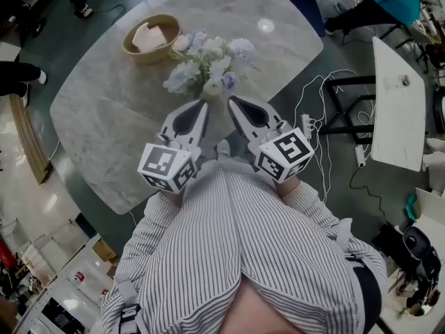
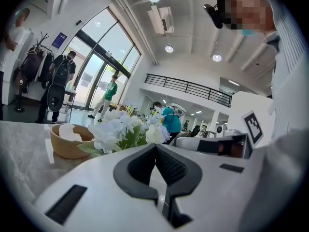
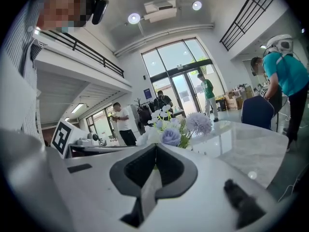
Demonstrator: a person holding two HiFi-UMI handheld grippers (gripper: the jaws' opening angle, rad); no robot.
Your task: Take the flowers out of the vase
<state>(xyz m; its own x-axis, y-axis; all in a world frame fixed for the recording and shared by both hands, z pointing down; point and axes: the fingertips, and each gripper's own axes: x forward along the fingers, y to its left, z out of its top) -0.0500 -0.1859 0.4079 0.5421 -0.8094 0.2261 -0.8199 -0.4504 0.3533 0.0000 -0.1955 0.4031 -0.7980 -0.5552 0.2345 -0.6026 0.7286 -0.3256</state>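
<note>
Flowers (image 1: pixel 205 65) stand mid-table (image 1: pixel 104 117), just beyond the tips of the left gripper (image 1: pixel 203 104) and right gripper (image 1: pixel 233 101), both closed and empty.

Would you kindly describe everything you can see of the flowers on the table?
The flowers form a small upright bunch of pale blue, lilac and white blooms with green leaves, on the marble-look table beside a wooden bowl. The blooms hide whatever holds the stems. The left gripper and right gripper, both shut, point at them without touching.
</note>
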